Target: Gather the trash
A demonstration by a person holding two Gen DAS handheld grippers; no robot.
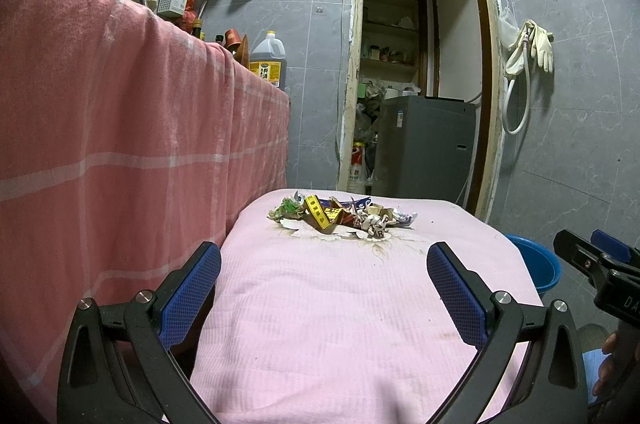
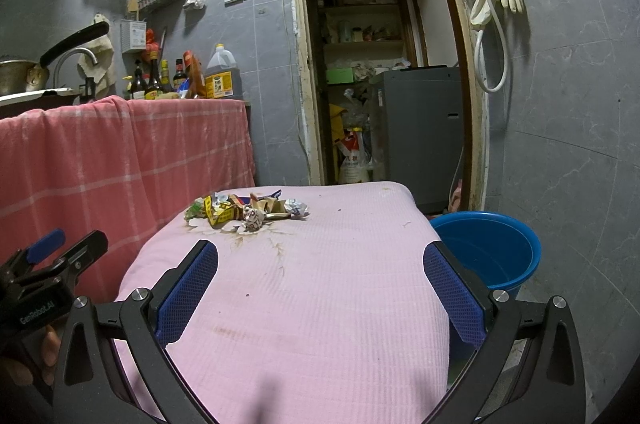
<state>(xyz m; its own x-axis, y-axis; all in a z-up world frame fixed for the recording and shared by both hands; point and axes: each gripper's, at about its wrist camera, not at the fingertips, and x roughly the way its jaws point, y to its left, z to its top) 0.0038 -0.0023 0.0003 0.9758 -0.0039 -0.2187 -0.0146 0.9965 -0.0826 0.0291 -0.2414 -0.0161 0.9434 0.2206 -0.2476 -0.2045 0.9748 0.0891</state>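
- A low surface draped in a pink ribbed cloth [image 2: 320,304] carries everything; the cloth shows faint brownish stains and a printed flower pattern toward its far end.
- On that far end lies a heap of crumpled trash [image 2: 246,210], all touching: a greenish wad on the left, a yellow printed strip, brown and blue wrappers, and white balled paper on the right.
- The heap [image 1: 344,216] sits on the flower print, well apart from the near edge.
- A few tiny dark specks dot the cloth nearby.
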